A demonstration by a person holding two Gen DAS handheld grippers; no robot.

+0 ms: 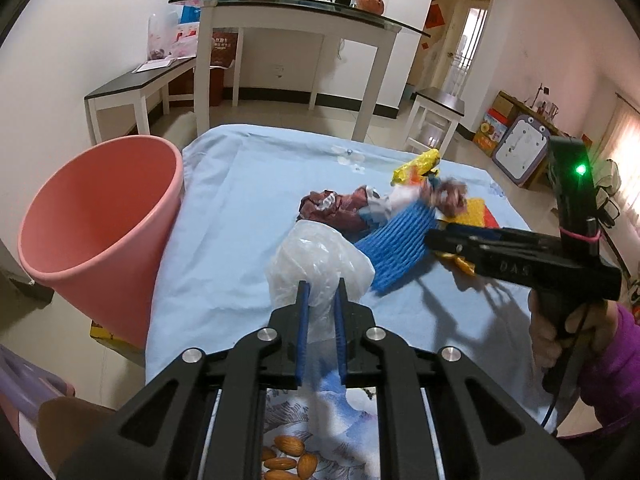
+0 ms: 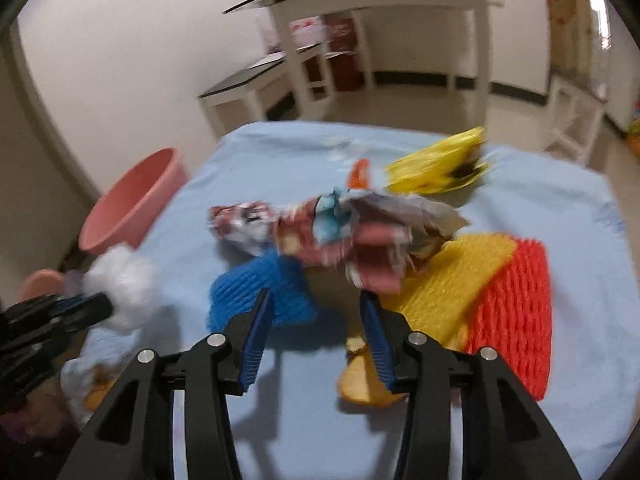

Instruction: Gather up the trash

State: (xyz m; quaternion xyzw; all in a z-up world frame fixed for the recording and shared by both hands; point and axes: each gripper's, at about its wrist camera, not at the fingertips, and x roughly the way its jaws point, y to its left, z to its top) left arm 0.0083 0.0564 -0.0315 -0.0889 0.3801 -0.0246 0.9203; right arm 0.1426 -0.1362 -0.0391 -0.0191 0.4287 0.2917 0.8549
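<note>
Trash: my left gripper (image 1: 322, 292) pinches the clear plastic bag (image 1: 316, 264) low in its frame, with the pink bin (image 1: 100, 232) at the left edge beside the blue cloth (image 1: 224, 208). The thin film could slip out on the way over. My right gripper (image 2: 316, 308) stands spread above the blue foam net (image 2: 256, 292), which may snag the crumpled wrappers (image 2: 320, 232) touching it.

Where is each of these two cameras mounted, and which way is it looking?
Left wrist view: on the left tool, looking forward and down at the clear plastic bag it pinches; the hand holding the other tool shows.
Right wrist view: on the right tool, open, looking down at the blue foam net; the left tool shows at left.
Both show the pink bin and the blue cloth.
</note>
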